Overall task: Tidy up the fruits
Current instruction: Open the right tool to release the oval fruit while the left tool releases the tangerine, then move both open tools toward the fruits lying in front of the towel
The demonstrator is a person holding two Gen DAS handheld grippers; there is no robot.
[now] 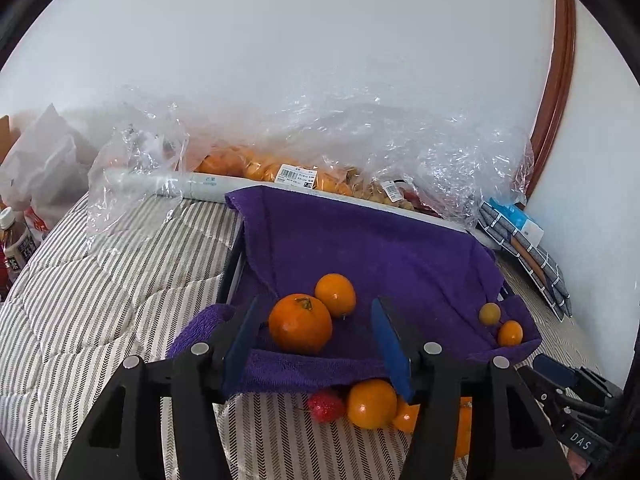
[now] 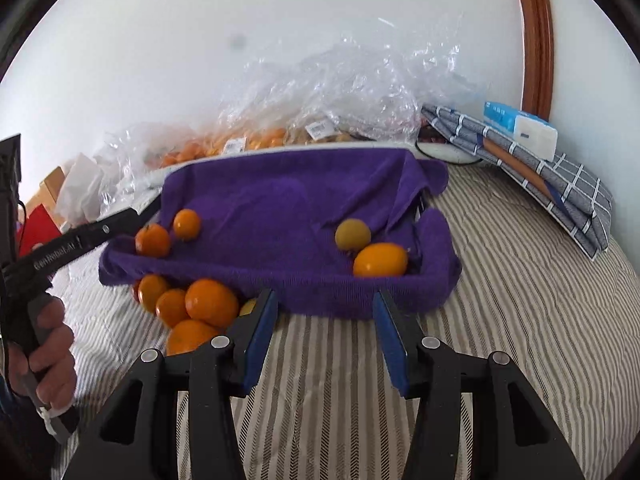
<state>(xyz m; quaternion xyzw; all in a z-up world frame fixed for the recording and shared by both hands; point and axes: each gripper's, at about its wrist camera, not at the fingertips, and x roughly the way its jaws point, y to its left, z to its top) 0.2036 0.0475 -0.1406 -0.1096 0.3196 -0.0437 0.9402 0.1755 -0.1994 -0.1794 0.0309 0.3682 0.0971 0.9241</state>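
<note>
The left gripper (image 1: 316, 332) reaches over the near rim of a basket lined with a purple towel (image 1: 360, 240), its blue fingers (image 1: 390, 344) spread wide on either side of a large orange (image 1: 300, 323). Whether the pads touch the fruit cannot be told. In the right wrist view the person's left hand (image 2: 48, 352) grips the handle low at the left, the tool slanting up toward the basket.

The large orange is round, deep orange, with a green stem scar on top, and sits on the towel between the fingers. A smaller orange (image 1: 335, 294) lies just beyond it, touching. Far to the right of the gripper, in the basket's corner, rest a small yellowish fruit (image 1: 489, 313) and a small orange one (image 1: 510, 333).

Below the left gripper, outside the basket on the striped bedcover (image 1: 120, 280), lie a strawberry (image 1: 325, 406) and more oranges (image 1: 371, 403).

The right gripper (image 2: 325, 336) hovers over the bedcover in front of the basket, jaws wide, holding nothing. Clear plastic bags (image 1: 360, 148) of fruit lie beyond the basket against the wall.
</note>
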